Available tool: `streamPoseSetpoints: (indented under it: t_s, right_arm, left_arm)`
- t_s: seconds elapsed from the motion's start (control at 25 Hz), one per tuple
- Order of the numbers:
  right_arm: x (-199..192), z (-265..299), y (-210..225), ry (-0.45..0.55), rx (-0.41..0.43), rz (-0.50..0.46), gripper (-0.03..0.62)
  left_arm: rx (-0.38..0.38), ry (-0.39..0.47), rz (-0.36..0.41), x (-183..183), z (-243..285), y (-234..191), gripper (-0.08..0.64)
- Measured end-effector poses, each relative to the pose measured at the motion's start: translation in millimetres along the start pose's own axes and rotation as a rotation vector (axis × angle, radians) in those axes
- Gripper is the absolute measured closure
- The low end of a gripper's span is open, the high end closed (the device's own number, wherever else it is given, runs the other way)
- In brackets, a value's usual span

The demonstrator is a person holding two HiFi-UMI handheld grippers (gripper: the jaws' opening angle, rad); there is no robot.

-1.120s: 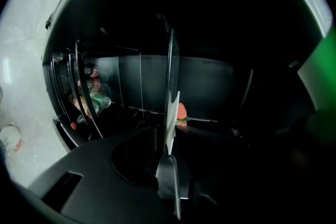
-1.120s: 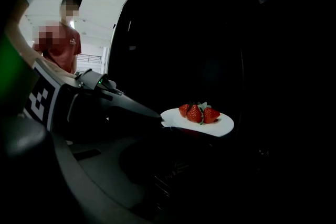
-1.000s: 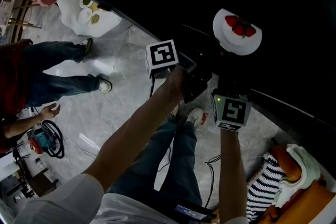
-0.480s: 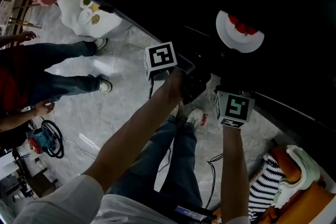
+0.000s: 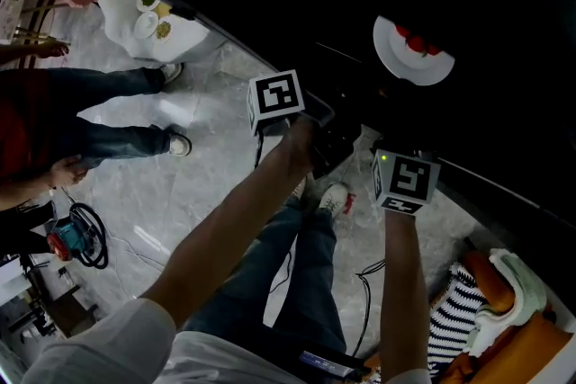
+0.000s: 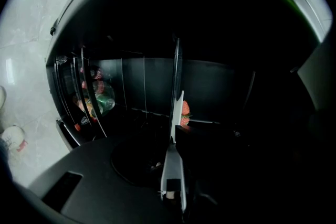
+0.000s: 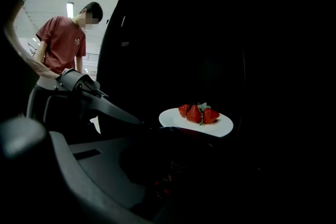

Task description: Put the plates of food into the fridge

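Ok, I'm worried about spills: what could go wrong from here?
The right gripper seems to pinch only the near rim of the plate, so it could tilt. The strawberries lie loose on it and could roll off. Inside the fridge it is dark, so the plate might clip something unseen.

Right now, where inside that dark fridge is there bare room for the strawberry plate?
The dim fridge interior behind the plate of strawberries shows nothing in it, though it is too dark to be sure. The wire racks at its edge are crowded with bottles.
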State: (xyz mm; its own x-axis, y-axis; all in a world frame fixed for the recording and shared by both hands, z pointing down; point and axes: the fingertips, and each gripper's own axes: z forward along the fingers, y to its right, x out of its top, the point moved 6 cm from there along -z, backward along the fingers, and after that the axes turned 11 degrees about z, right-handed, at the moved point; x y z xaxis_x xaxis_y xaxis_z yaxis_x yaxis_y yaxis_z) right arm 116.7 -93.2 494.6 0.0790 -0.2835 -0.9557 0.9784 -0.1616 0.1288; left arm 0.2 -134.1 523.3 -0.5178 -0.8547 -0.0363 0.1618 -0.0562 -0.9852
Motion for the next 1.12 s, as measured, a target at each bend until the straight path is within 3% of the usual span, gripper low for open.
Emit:
streamPoseSetpoints:
  t_s: [1.12]
  right_arm:
    - [-4, -11, 4, 0.023, -0.016, 0.032, 0.583]
  left_arm:
    - [0.038, -0.028, 0.03, 1, -3, -6, 0.473]
